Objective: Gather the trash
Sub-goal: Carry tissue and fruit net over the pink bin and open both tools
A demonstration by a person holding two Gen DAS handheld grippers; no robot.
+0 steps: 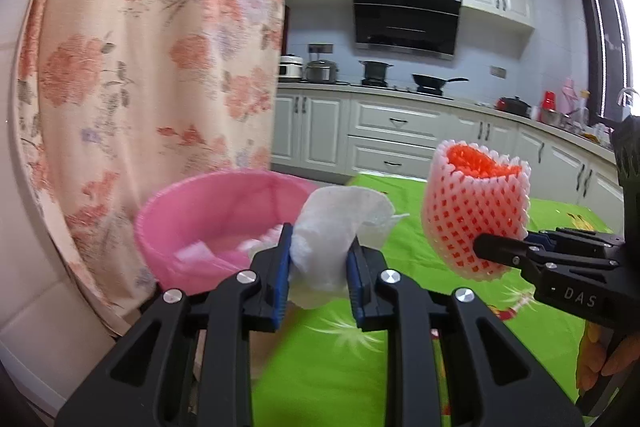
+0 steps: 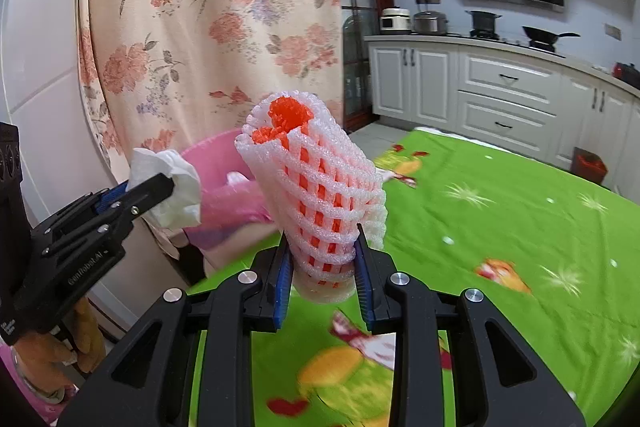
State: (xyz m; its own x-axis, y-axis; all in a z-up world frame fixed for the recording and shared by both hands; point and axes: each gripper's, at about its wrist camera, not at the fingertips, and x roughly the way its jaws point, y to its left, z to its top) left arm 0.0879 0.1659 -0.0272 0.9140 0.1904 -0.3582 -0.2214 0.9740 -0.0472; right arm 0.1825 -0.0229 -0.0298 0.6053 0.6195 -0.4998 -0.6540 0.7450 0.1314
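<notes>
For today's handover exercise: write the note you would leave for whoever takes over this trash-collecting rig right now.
Left claw: shut on a crumpled white tissue.
Right claw: shut on a white-and-orange foam fruit net.
Both are held up over the green tablecloth, near the pink bin, which already has some scraps inside.
Done: both pieces picked up.
Left: carry them over the bin and release them.

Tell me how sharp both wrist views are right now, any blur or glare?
Left wrist view: tissue and foam fruit net sharp, green tablecloth smeared near the tongs, window blown out. Right wrist view: net crisp, tablecloth prints motion-blurred, cabinets bowed by fisheye.
</notes>
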